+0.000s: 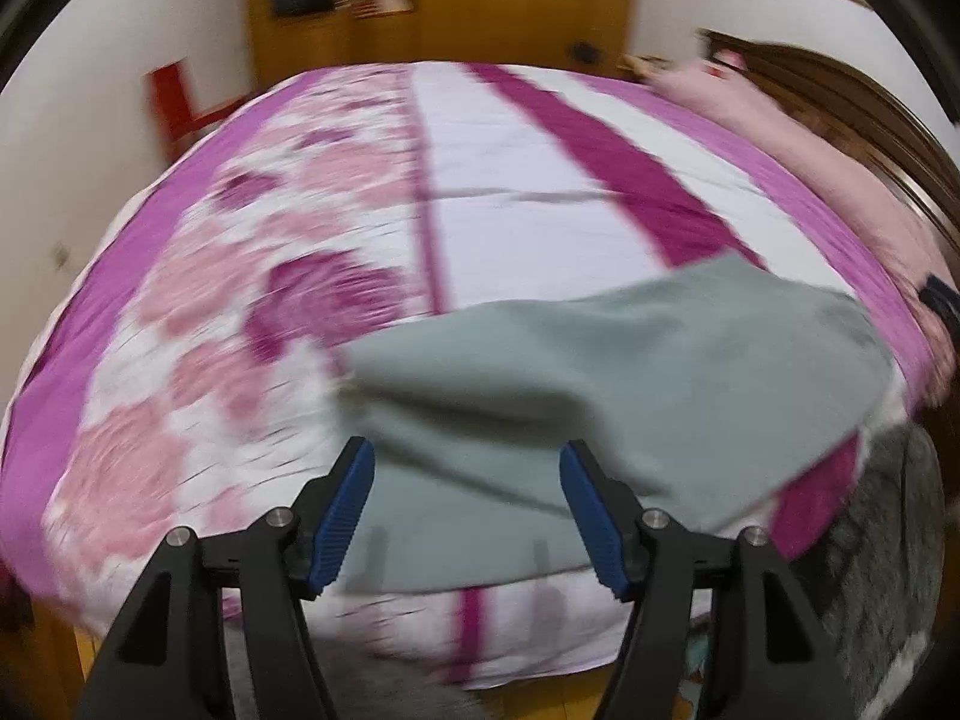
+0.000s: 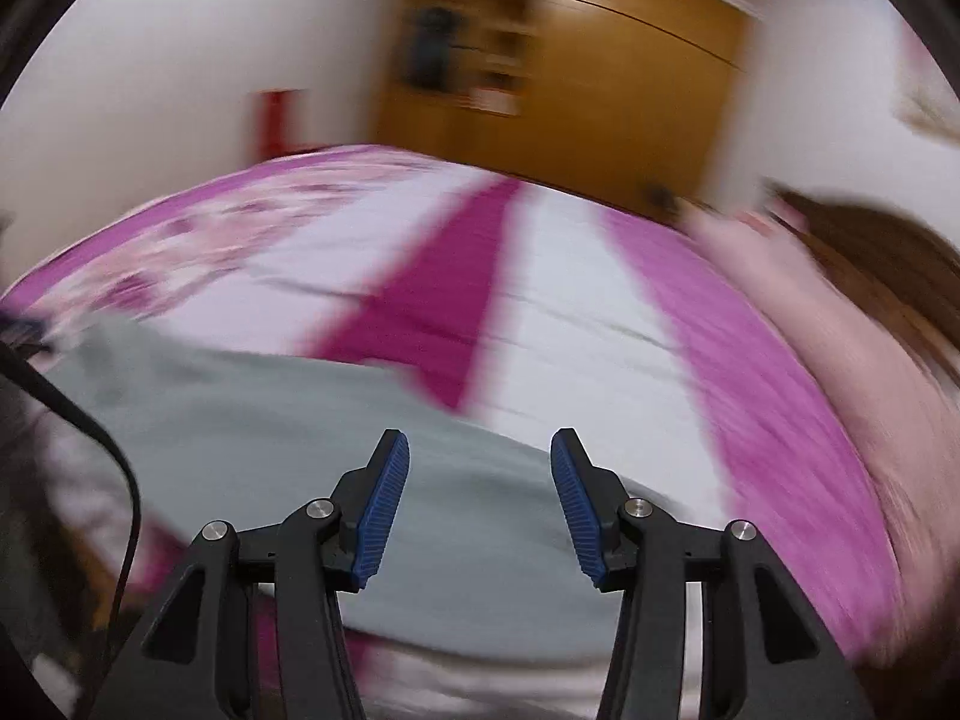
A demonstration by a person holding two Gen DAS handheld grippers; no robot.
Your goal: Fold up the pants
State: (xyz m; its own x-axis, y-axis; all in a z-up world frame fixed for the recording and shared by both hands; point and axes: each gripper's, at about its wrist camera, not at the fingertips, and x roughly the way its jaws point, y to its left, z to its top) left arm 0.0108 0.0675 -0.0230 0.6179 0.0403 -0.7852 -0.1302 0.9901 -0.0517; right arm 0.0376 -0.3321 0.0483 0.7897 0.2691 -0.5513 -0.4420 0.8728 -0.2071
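On the bed (image 1: 510, 168), which carried a cover with magenta stripes and pink flowers, the grey pants (image 1: 600, 372) lay flat near the front edge. In the left wrist view the cloth spread from 6 o'clock up toward 3 o'clock, and one corner reached toward the pink pillow (image 1: 840, 180) at 2 o'clock. The left gripper (image 1: 467, 456) was above the near part of the pants, and its blue fingers (image 1: 342, 516) stood well apart with grey cloth showing between them. They held nothing; whether the tips touched the cloth could not be told, because the picture was blurred.

In the right wrist view the pants (image 2: 270, 420) filled the lower left part, from 9 o'clock to 6 o'clock, and their far edge ran just past the fingertips. The right gripper (image 2: 480, 453) was also above the cloth, its fingers (image 2: 384, 510) wide apart and clamped on nothing. A black cable (image 2: 84, 426) hung at 8 o'clock. A wooden wardrobe (image 2: 600, 90) stood at 12 o'clock behind the bed (image 2: 600, 300), and a brown headboard (image 2: 888, 264) was at 3 o'clock.
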